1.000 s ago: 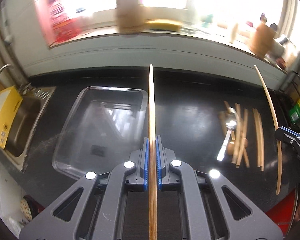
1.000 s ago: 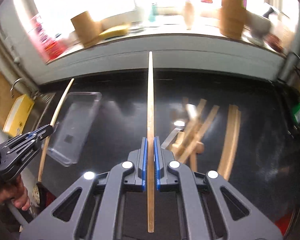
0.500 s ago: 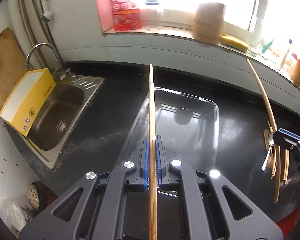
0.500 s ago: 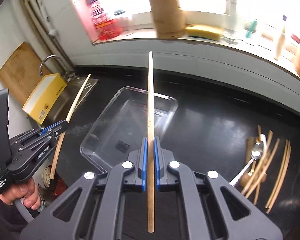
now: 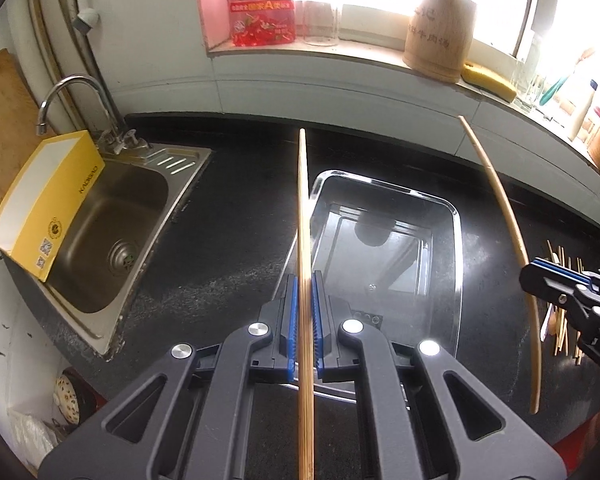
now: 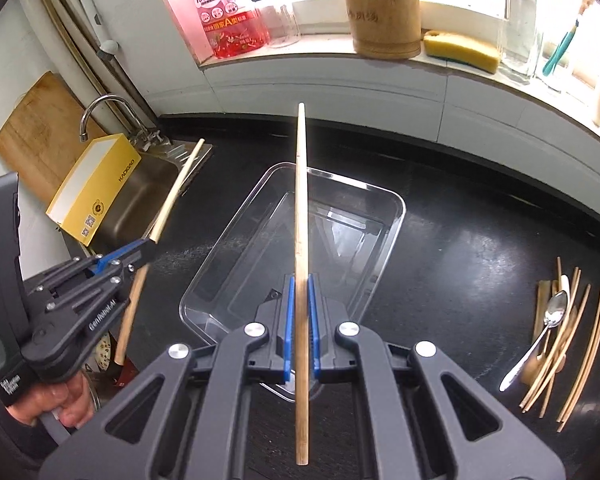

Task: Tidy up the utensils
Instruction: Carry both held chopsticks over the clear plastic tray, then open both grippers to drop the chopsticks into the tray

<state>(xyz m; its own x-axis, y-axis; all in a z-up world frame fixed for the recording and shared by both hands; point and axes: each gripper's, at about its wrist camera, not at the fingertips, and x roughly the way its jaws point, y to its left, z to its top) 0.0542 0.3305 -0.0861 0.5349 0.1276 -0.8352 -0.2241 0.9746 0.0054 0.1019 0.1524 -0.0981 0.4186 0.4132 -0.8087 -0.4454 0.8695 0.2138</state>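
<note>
The black table (image 5: 228, 232) carries a steel sink (image 5: 112, 232) with a yellow box (image 5: 44, 204) leaning in it, then a clear plastic tray (image 6: 364, 216). Above the tray, both the left tongs (image 5: 305, 312) and right tongs (image 6: 299, 312) are clamped on 1 chopstick each (image 5: 303, 208) (image 6: 301, 200). Only the right view shows the spoon (image 6: 540, 332) among loose chopsticks (image 6: 580, 332).

Sink (image 5: 112, 236) left of tray (image 5: 456, 216), utensil pile (image 6: 560, 332) right.
</note>
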